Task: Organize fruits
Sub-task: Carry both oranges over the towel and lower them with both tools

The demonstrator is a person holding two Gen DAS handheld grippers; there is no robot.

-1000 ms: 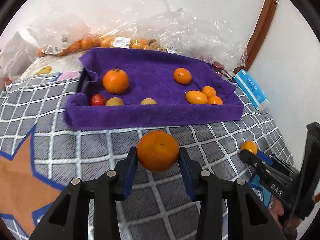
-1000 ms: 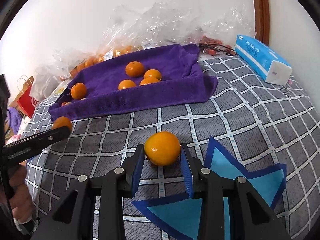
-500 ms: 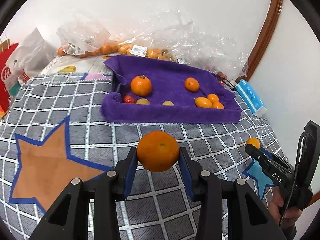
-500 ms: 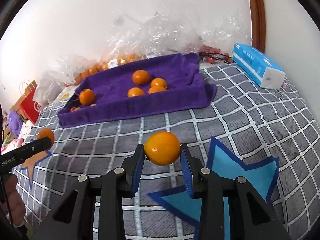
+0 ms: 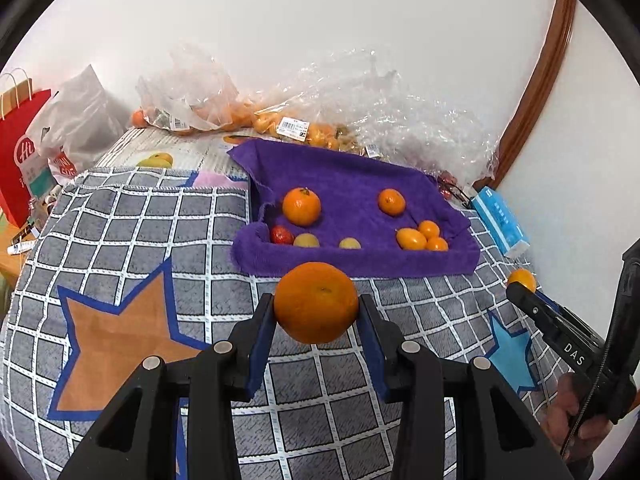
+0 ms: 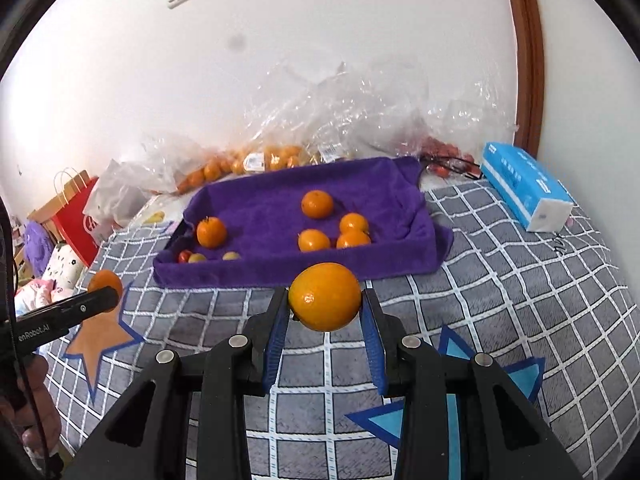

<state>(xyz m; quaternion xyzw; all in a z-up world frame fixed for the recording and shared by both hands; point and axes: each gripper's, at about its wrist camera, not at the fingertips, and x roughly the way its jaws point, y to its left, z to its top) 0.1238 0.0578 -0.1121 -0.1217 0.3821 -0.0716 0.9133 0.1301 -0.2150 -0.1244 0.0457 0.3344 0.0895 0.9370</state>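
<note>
My left gripper is shut on a large orange and holds it above the checked cloth, short of the purple towel tray. My right gripper is shut on a smaller orange, also in the air before the tray's front edge. The tray holds several oranges, small orange fruits, a red fruit and two yellowish ones. The right gripper shows at the left wrist view's right edge; the left gripper shows at the right wrist view's left edge.
An orange star patch lies at the left of the cloth, a blue star patch at the right. Clear plastic bags with fruit lie behind the tray. A blue tissue pack lies at the right, a red paper bag at the left.
Both grippers have pulled back and risen from the tray, each still holding its orange. More of the cloth and both star patches have come into view.
</note>
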